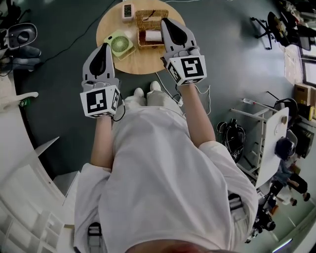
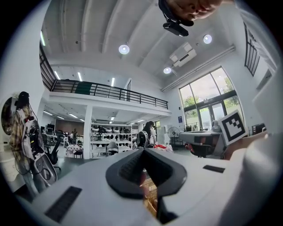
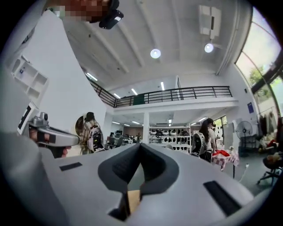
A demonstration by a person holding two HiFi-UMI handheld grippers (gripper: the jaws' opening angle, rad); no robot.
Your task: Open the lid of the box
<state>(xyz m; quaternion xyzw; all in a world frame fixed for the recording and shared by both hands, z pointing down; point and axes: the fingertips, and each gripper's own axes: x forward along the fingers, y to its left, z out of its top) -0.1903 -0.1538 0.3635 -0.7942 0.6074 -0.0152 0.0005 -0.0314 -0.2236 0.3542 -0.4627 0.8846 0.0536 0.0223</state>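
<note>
Currently: rectangular woven wicker box [image 1: 149, 38] sits on far part of round light-wood table [image 1: 143, 63], long axis left-right in head view, lid open toward far side. Left gripper [image 1: 105, 46] and right gripper [image 1: 166, 21]: jaws together, empty, pointing level.

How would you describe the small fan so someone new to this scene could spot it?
At the top of the head view stands a round wooden table. The fan sits on its left part, beside the wicker box. It alone is pale green with a round grille; the box is woven brown, the small device white.
</note>
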